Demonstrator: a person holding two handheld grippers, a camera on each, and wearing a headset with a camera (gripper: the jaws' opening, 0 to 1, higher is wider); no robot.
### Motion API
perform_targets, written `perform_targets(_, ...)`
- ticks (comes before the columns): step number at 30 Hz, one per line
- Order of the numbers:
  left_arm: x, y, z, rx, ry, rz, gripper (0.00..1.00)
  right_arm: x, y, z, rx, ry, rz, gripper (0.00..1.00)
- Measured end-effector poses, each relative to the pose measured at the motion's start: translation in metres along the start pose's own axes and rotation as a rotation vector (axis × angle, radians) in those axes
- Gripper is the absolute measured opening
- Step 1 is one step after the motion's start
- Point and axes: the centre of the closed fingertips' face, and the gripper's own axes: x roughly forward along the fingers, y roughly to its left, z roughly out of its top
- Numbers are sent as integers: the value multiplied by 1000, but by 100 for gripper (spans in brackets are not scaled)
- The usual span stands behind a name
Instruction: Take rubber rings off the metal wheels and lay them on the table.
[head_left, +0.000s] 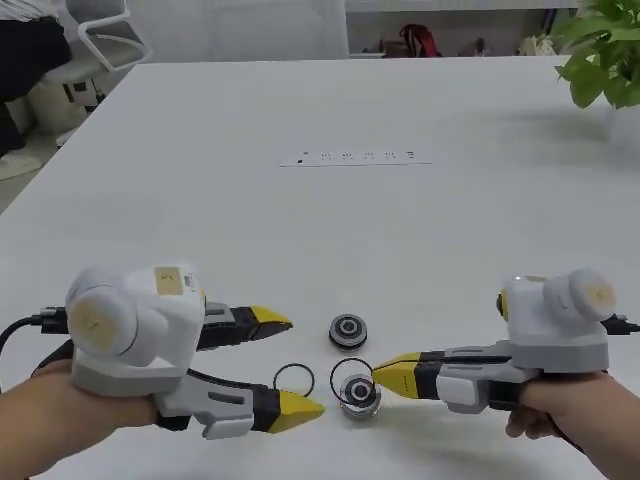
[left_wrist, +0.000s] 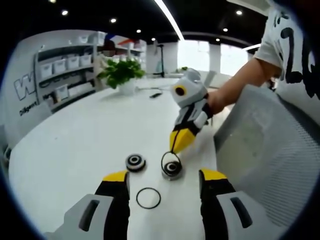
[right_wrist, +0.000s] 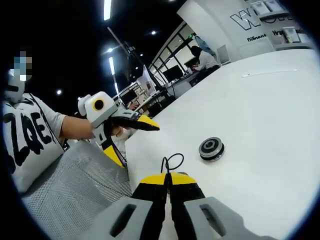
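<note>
In the head view, the left gripper (head_left: 288, 362) hovers low over the white table (head_left: 300, 220) with its jaws apart, and a loose ring (head_left: 293, 379) lies flat on the table between their tips. The right gripper (head_left: 385, 375) has its jaws together, clamped on a second ring (head_left: 340, 368) that is half off the near wheel (head_left: 359, 395). The far wheel (head_left: 347, 330) sits just behind.

The left gripper view has the loose ring between its open jaws, with both wheels just beyond.

In the right gripper view the second ring loops up from the closed tips, and the far wheel sits off to one side.
</note>
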Motion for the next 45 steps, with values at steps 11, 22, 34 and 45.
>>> perform_targets(11,-12,6,-3,-13,1,22,59,0,1,6,-3,-6,7,0)
perform_targets(22,-17,6,-4,-23,-2,37,61,4,3,12,-11,-9,19,0)
perform_targets(34,-23,6,-5,-35,-9,50,62,6,7,21,-24,-15,33,0)
perform_targets(45,-32,8,-8,-42,-10,69,63,9,12,28,-36,-12,46,0)
